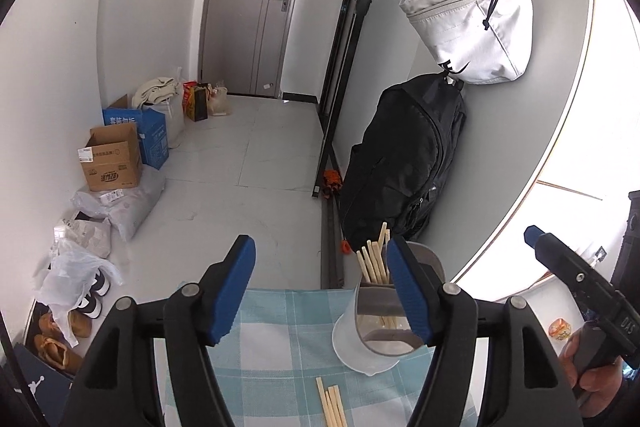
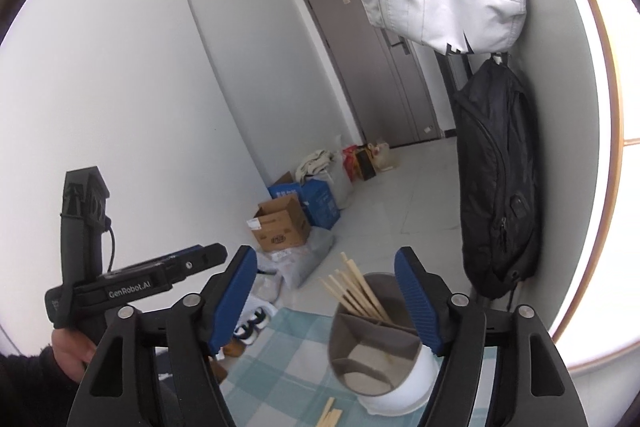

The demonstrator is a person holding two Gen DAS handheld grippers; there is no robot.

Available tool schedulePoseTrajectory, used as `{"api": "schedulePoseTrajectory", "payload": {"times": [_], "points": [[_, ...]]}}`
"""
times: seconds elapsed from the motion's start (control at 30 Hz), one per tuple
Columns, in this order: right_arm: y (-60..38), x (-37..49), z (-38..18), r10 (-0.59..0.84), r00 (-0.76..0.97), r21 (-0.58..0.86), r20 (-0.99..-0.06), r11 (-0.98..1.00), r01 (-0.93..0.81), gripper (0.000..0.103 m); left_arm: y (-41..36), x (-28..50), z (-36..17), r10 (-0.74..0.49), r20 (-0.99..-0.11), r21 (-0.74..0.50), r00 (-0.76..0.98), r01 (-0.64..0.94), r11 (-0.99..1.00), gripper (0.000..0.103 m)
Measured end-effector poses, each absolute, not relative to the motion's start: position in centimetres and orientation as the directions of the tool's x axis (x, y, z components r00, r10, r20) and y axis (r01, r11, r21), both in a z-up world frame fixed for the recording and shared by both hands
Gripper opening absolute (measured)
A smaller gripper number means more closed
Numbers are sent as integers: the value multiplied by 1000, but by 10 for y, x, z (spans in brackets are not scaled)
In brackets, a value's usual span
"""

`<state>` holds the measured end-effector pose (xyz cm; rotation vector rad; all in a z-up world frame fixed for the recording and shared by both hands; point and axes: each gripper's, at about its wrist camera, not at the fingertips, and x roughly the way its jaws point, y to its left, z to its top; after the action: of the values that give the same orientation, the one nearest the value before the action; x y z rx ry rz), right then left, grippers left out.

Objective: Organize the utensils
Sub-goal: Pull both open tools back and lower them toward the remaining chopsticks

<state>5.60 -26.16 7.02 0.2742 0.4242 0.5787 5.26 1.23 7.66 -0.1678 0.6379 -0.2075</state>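
On the checked cloth [image 1: 276, 343], both the left gripper [image 1: 322, 291] and right gripper [image 2: 334, 301] stand spread and empty, some chopsticks [image 1: 374, 261] upright in the holder [image 1: 376, 331] for storage, others [image 1: 330, 403] loose alongside, apparently awaiting pickup.

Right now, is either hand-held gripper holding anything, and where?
Nothing is held: the left hand-held gripper and right hand-held gripper both stand open and empty.
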Motion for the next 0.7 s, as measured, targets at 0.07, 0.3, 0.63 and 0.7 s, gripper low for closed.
{"api": "schedulePoseTrajectory", "payload": {"times": [0.07, 0.3, 0.63, 0.7], "points": [[-259, 46, 72, 580, 758, 359, -299, 804, -474, 77, 15, 46, 77, -232, -568, -213, 790, 132, 968, 71], [-247, 18, 65, 579, 757, 335, -303, 808, -485, 95, 19, 25, 69, -186, -543, -190, 819, 96, 977, 84], [-228, -4, 23, 542, 753, 290, -372, 839, -461, 101, 19, 7, 29, -145, -558, -154, 817, 70, 986, 84], [-226, -4, 13, 530, 749, 287, -397, 847, -447, 101, 23, 7, 20, -141, -570, -161, 809, 59, 985, 85]]}}
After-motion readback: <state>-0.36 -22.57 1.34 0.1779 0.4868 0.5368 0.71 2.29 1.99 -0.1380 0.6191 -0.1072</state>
